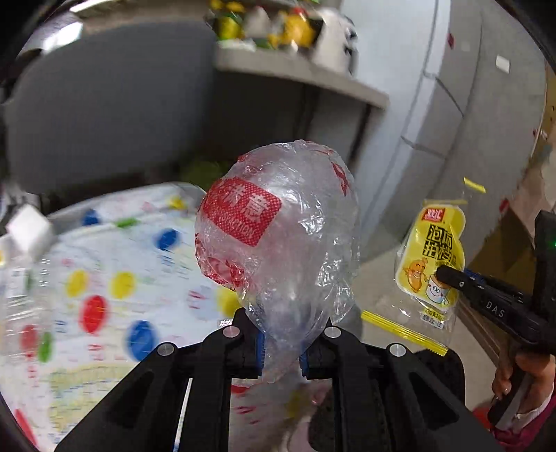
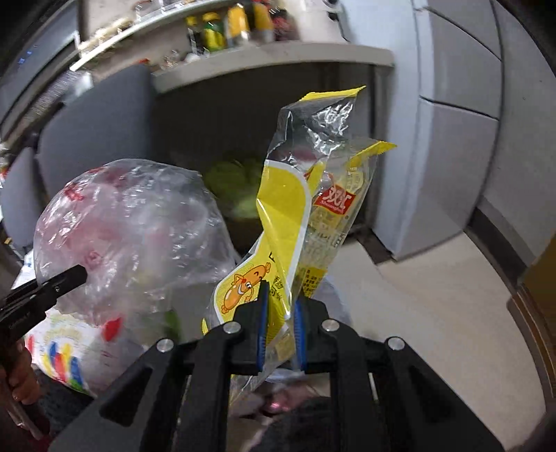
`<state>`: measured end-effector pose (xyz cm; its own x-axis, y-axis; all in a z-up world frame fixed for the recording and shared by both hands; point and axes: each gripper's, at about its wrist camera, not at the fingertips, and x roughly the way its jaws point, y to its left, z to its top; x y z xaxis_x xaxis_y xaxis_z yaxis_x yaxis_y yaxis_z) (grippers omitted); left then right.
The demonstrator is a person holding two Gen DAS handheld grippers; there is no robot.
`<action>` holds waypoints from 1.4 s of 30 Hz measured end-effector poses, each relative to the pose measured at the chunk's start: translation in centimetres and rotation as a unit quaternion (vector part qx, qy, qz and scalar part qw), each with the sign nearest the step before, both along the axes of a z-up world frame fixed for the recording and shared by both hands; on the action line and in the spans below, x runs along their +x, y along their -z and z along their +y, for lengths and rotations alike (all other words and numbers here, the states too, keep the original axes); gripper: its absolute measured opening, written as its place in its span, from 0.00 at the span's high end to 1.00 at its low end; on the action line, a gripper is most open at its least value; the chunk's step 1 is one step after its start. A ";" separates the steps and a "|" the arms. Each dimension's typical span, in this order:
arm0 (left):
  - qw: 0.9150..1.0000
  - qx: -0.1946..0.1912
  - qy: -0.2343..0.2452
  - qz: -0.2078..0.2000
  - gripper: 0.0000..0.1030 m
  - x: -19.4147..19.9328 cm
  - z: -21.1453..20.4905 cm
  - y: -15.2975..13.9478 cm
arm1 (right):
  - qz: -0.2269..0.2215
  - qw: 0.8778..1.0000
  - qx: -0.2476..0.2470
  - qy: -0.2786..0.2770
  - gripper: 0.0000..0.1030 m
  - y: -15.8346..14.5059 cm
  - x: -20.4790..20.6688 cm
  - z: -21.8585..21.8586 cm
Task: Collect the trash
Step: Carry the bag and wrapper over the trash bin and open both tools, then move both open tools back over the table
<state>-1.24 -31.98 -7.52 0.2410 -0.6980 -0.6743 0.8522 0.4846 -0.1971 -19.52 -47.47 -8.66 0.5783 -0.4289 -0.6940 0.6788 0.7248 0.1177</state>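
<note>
My left gripper [image 1: 282,333] is shut on a crumpled clear plastic bag with red print [image 1: 278,222] and holds it up in the air. The same bag shows at the left of the right wrist view [image 2: 132,229], with the left gripper's finger [image 2: 66,278] against it. My right gripper [image 2: 280,313] is shut on a yellow and clear sausage wrapper [image 2: 295,215], held upright. That wrapper shows at the right of the left wrist view [image 1: 431,257], pinched by the right gripper [image 1: 448,274].
A table with a white cloth with coloured dots [image 1: 114,278] lies below left. A grey chair back [image 1: 104,104] stands behind it. A shelf with yellow and green packs [image 2: 243,31] is at the back. Grey cabinets [image 2: 458,139] and pale floor [image 2: 434,295] are on the right.
</note>
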 end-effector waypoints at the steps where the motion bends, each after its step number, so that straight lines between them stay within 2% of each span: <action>1: 1.000 0.009 0.007 0.002 0.85 -0.1 -1.3 0.6 | 0.007 1.000 0.003 0.005 0.87 0.6 -0.1 -0.5; 3: 0.999 0.029 0.019 -0.002 0.85 -0.5 -3.5 1.8 | 0.015 1.000 0.013 0.011 0.87 1.7 -0.3 -1.6; 10: 0.998 0.055 0.039 -0.005 0.79 -0.5 -8.4 4.0 | 0.041 0.999 0.021 0.018 0.87 3.8 1.2 -5.1; 14: 0.997 0.066 0.043 -0.005 0.70 -0.1 -10.6 4.9 | 0.067 0.997 0.020 0.013 0.85 5.1 3.1 -6.6; 16: 0.997 0.067 0.044 0.002 0.50 0.2 -11.1 5.2 | 0.077 0.997 0.023 0.006 0.76 5.5 3.8 -6.8; 17: 0.997 0.065 0.045 0.004 0.45 0.4 -11.3 5.2 | 0.079 0.997 0.024 0.004 0.71 5.8 4.3 -7.2; 18: 0.997 0.062 0.044 0.003 0.44 0.4 -11.4 5.2 | 0.077 0.997 0.029 0.000 0.67 6.0 4.5 -7.3; 22: 0.998 0.055 0.042 0.000 0.44 0.8 -11.5 4.9 | 0.083 0.996 0.038 -0.009 0.64 6.6 5.4 -7.8; 25: 0.998 0.047 0.036 0.002 0.44 1.4 -11.2 4.4 | 0.079 0.996 0.038 -0.015 0.60 6.7 5.6 -7.7; 31: 1.000 0.027 0.012 0.000 0.44 2.4 -9.2 2.8 | 0.057 0.998 0.029 -0.015 0.59 4.9 5.5 -7.1; 38: 0.999 0.014 -0.019 -0.027 0.44 2.8 -4.5 0.5 | 0.033 0.999 0.012 -0.036 0.59 1.8 5.1 -4.0; 42: 0.997 0.012 -0.058 -0.039 0.44 3.4 -0.5 -0.1 | 0.026 0.998 0.004 -0.055 0.60 0.8 5.6 -1.7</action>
